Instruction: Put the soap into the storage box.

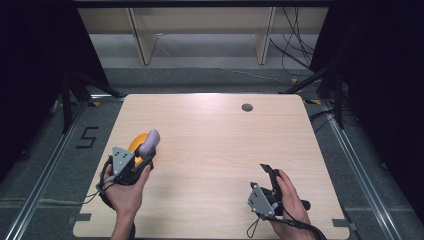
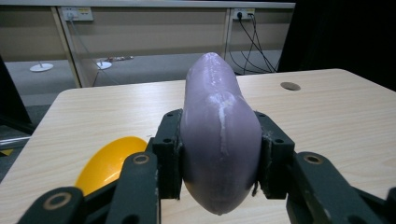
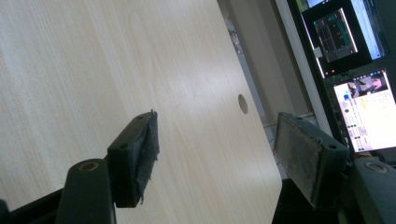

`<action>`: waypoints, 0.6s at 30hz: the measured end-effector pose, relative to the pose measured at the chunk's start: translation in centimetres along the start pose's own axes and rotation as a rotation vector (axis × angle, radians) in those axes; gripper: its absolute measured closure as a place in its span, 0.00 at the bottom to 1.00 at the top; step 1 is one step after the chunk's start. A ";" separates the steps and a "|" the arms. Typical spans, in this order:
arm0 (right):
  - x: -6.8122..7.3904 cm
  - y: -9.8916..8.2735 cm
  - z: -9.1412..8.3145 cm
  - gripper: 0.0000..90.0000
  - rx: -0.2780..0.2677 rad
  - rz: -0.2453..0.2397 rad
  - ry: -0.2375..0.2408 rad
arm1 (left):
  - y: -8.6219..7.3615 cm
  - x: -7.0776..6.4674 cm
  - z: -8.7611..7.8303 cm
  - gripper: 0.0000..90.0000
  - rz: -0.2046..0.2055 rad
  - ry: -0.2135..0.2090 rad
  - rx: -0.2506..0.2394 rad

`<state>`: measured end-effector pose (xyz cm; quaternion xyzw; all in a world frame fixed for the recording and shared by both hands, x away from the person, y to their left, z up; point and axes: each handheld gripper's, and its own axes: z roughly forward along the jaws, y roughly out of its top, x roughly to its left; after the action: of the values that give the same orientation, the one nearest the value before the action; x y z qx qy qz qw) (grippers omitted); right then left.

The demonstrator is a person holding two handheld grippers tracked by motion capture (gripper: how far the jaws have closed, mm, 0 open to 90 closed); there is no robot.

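Observation:
A smooth purple eggplant-shaped object (image 2: 219, 130) is clamped between the jaws of my left gripper (image 2: 219, 154), pointing away from the hand. In the high view that gripper (image 1: 142, 157) sits at the table's left side, the purple object (image 1: 149, 142) sticking out over a yellow bowl-like object (image 1: 136, 143). The yellow object (image 2: 109, 161) lies on the wood just below and left of the jaws. My right gripper (image 1: 267, 172) rests near the front right, held by a hand. Its jaws (image 3: 215, 149) stand wide apart with nothing between them, tilted over bare wood.
The light wooden table (image 1: 215, 145) has a round cable hole (image 1: 247, 107) at the back right. Monitors (image 3: 355, 70) glow beyond the table edge in the right gripper view. Wooden shelving and cables stand behind the table.

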<state>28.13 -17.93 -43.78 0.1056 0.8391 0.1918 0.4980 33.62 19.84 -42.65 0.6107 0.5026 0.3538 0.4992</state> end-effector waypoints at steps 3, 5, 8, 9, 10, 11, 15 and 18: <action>0.0 0.0 0.0 0.35 0.000 0.000 -0.001 | 0.0 0.4 0.1 0.65 -0.006 0.013 -0.003; 0.0 0.0 0.0 0.36 -0.001 0.001 0.002 | 0.0 0.6 0.1 0.65 -0.009 0.025 -0.002; 0.0 0.0 0.0 0.35 -0.001 0.001 0.001 | 0.1 1.0 0.2 0.65 -0.006 0.039 -0.003; 0.0 0.0 0.0 0.35 -0.001 0.002 0.002 | 0.1 1.0 0.3 0.65 -0.012 0.045 -0.003; 0.0 0.0 0.0 0.35 0.000 0.002 0.002 | 0.0 1.2 0.3 0.65 -0.016 0.053 -0.006; 0.0 0.0 0.0 0.35 0.000 0.002 0.003 | 0.0 1.3 0.4 0.65 -0.016 0.056 -0.006; 0.0 0.0 0.1 0.35 0.000 0.002 0.002 | -0.1 1.7 0.6 0.65 -0.018 0.078 -0.003; 0.0 0.0 0.0 0.35 0.001 0.003 0.004 | -0.3 1.9 0.7 0.65 -0.020 0.094 -0.004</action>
<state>28.16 -17.93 -43.83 0.1066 0.8399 0.1925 0.4962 34.69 21.53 -43.26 0.5876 0.5309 0.3778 0.4798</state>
